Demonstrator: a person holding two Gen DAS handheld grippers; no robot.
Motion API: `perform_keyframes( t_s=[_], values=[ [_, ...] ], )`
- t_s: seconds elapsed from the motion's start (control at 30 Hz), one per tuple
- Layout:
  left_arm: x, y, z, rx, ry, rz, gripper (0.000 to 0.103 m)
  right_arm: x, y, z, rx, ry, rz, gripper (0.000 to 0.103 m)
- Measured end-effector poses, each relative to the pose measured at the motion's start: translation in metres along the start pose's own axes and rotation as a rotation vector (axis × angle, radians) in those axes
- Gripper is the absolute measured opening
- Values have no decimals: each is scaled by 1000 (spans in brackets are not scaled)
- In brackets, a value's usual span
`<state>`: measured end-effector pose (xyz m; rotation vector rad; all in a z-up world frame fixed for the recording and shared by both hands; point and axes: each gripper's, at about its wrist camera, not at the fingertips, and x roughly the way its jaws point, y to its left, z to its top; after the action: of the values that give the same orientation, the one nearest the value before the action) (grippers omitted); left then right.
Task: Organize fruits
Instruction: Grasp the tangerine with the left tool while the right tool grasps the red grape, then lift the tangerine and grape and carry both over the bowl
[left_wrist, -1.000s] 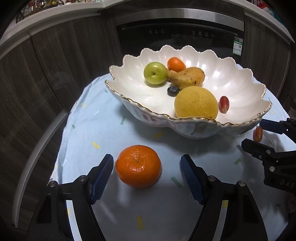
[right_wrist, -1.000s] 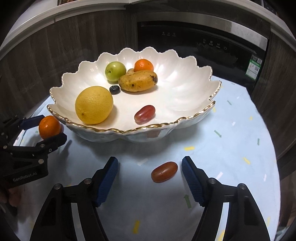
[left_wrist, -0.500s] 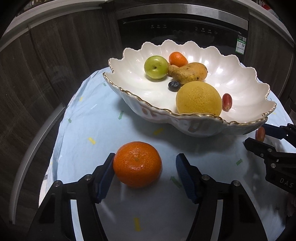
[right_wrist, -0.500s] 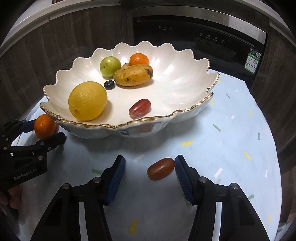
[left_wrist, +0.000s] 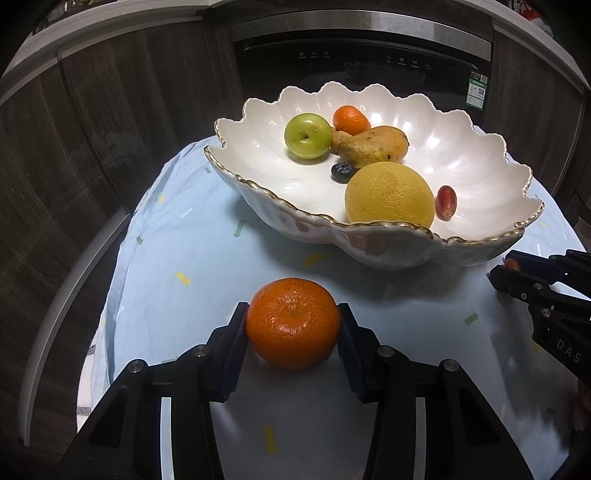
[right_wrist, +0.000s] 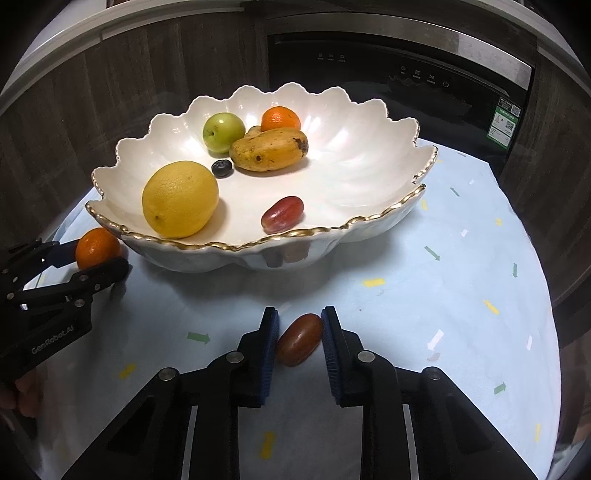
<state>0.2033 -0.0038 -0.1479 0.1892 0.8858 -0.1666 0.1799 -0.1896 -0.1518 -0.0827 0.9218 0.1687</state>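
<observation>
A tangerine (left_wrist: 293, 323) rests on the light blue cloth, in front of the white scalloped bowl (left_wrist: 369, 223). My left gripper (left_wrist: 293, 314) is closing, and both blue pads touch the tangerine's sides. A dark red oval grape (right_wrist: 299, 339) lies on the cloth in front of the bowl (right_wrist: 295, 234). My right gripper (right_wrist: 300, 317) is closing, its pads pressed against the grape. Each gripper also shows at the edge of the other's view: the left gripper (right_wrist: 98, 254) and the right gripper (left_wrist: 504, 265).
The bowl holds a green apple (left_wrist: 307, 136), a small orange (left_wrist: 351, 119), a mango (left_wrist: 373, 147), a blueberry (left_wrist: 342, 172), a big yellow citrus (left_wrist: 389, 194) and a red grape (left_wrist: 446, 201). A dark oven front (left_wrist: 362, 62) and wood cabinets stand behind. The round table drops off at left and right.
Both grippers' jaws have closed in, the left onto the tangerine and the right onto the dark red grape. Neither fruit has left the cloth.
</observation>
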Motion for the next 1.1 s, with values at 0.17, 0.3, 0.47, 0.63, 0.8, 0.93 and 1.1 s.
perform_keyframes(
  t_s=[0.17, 0.3, 0.47, 0.63, 0.8, 0.93, 1.1],
  values=[
    [-3, -2, -2, -4, 3, -17, 45, -2, 1, -2, 6, 5, 7, 24],
    [-7, -4, -4, -6, 4, -27, 45, -7, 1, -5, 9, 7, 14, 24],
    [-18, -6, -5, -7, -8, -32, 44, -17, 3, -7, 10, -4, 20, 24],
    [-31, -6, -4, -7, -26, -32, 44, -30, 6, -6, 11, -25, 23, 24],
    [-45, -7, -4, -8, -43, -30, 44, -43, 7, -4, 18, -47, 28, 24],
    [-56, -8, -4, -6, -55, -30, 44, -55, 8, -2, 20, -68, 29, 24],
    [-71, -11, -2, -4, -74, -34, 44, -71, 8, 1, 22, -99, 27, 24]
  ],
)
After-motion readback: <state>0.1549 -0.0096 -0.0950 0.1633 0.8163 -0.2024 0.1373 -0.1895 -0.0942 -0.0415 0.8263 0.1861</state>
